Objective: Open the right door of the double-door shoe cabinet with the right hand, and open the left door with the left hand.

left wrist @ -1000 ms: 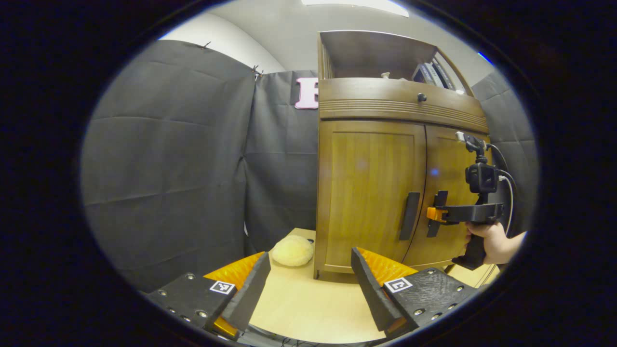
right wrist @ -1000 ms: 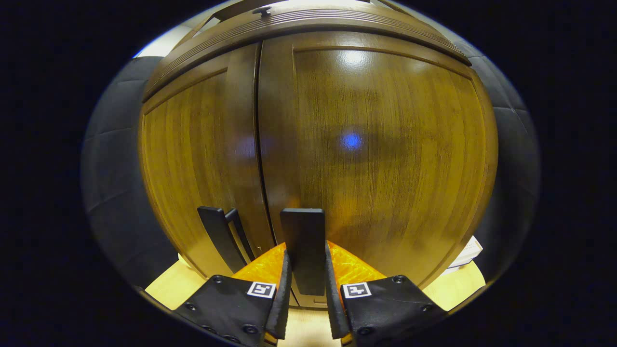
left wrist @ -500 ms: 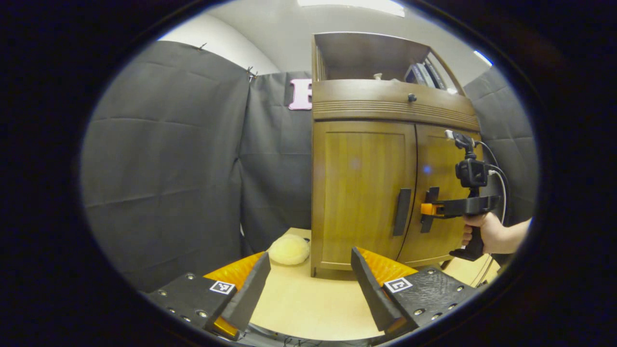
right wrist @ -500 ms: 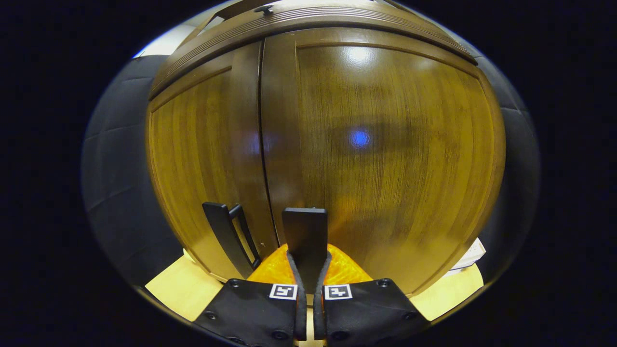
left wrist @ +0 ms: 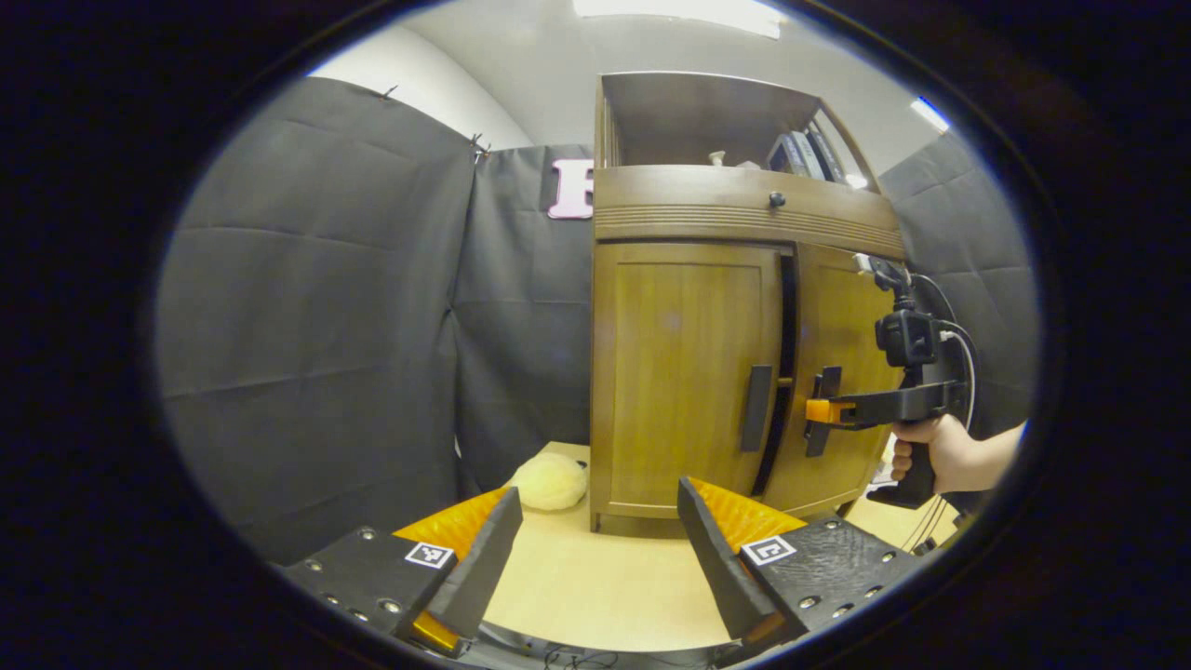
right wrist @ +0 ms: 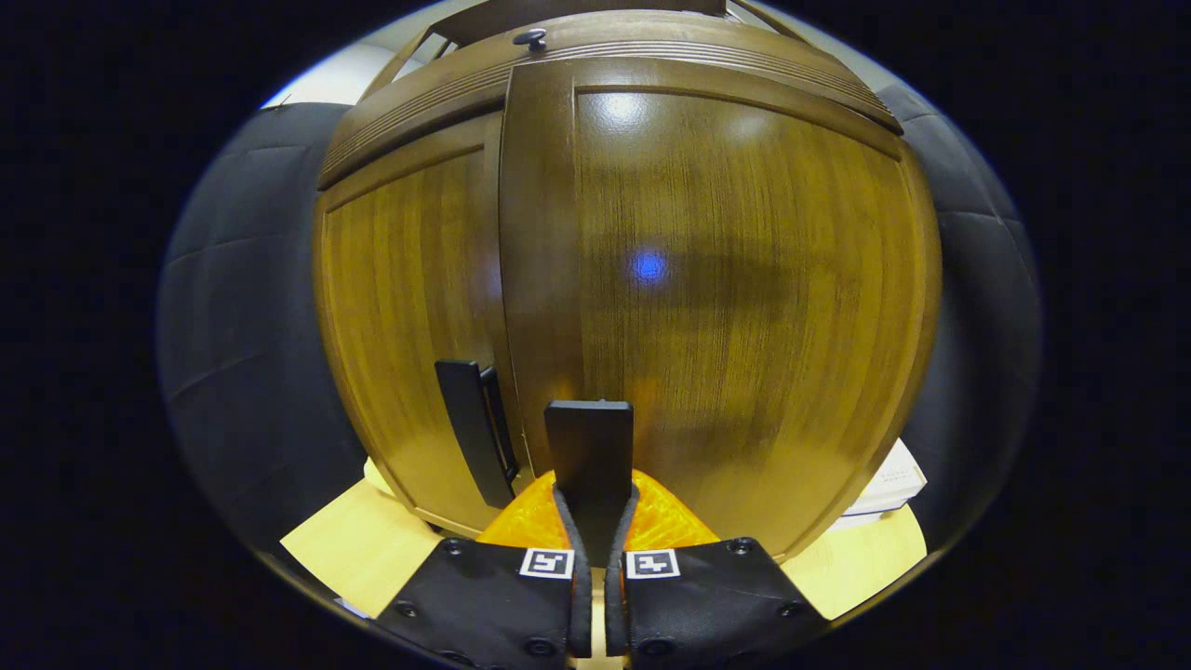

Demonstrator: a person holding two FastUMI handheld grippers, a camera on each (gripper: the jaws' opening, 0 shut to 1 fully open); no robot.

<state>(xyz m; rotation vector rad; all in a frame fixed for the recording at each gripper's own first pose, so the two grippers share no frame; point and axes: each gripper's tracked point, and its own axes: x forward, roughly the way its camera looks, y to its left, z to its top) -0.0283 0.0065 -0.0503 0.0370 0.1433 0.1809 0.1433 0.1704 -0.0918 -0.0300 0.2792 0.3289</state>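
Right hand-held gripper (right wrist: 596,521) clamps right door handle (right wrist: 588,447); right door (right wrist: 726,307) ajar.

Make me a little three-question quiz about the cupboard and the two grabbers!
1. True or false: the right gripper is shut on the right door's handle.
2. Which door has a dark gap at its edge: A the left door, B the right door?
3. Fill in: the left gripper is ____, holding nothing.

Key: 1 true; 2 B; 3 open.
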